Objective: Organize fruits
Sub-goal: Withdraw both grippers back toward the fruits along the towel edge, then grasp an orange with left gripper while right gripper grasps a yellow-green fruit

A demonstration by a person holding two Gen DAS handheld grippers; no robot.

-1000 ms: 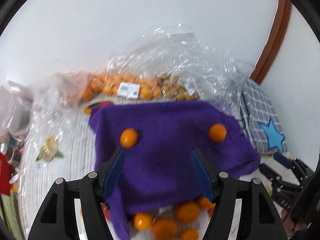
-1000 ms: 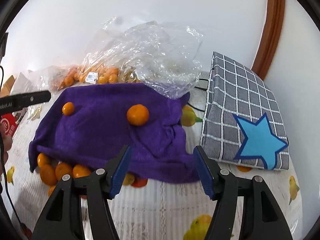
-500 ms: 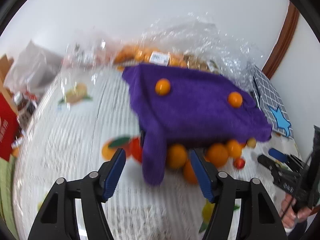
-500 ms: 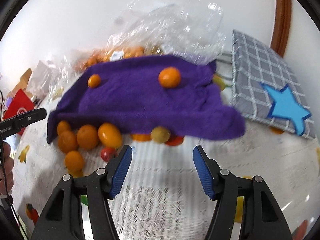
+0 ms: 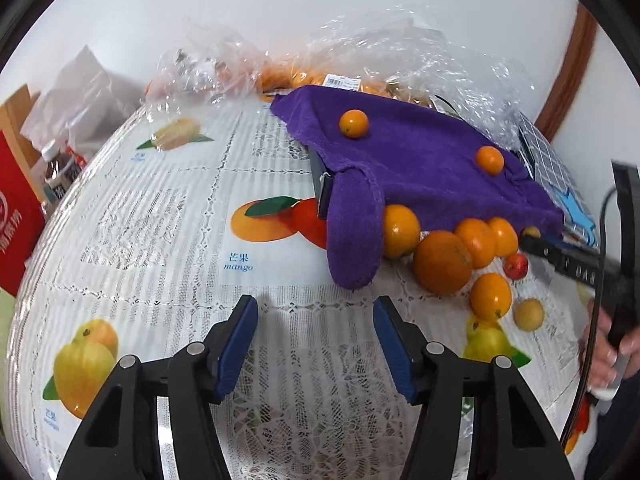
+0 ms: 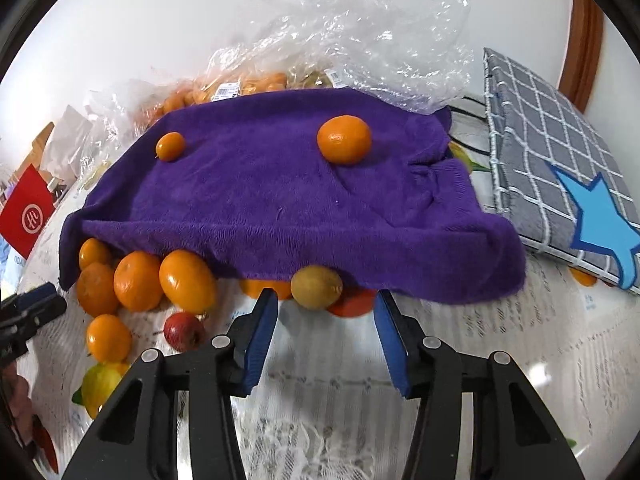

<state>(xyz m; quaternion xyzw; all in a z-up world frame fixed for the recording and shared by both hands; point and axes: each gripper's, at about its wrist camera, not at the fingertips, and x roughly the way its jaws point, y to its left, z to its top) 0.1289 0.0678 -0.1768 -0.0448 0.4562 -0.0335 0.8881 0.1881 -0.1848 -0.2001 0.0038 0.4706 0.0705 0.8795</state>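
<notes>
A purple towel (image 6: pixel 280 200) drapes over something raised on the table; it also shows in the left wrist view (image 5: pixel 416 168). Two small oranges (image 6: pixel 344 139) (image 6: pixel 170 146) sit on top of it. Several oranges (image 6: pixel 186 280), a yellow-brown fruit (image 6: pixel 316 286) and a small red apple (image 6: pixel 184 330) lie along its front edge. My right gripper (image 6: pixel 326 336) is open and empty, just in front of the yellow-brown fruit. My left gripper (image 5: pixel 316 344) is open and empty, over the tablecloth short of the towel's hanging corner (image 5: pixel 354 236) and a big orange (image 5: pixel 442 262).
Clear plastic bags of oranges (image 6: pixel 248 84) lie behind the towel. A grey checked pad with a blue star (image 6: pixel 560 168) lies to the right. A red box (image 5: pixel 16 216) and bottles stand at the left edge. The tablecloth (image 5: pixel 160 208) has printed fruit pictures.
Both grippers have pulled back and lowered from over the towel. The fruit along the towel's front edge has come into view. Both stay open.
</notes>
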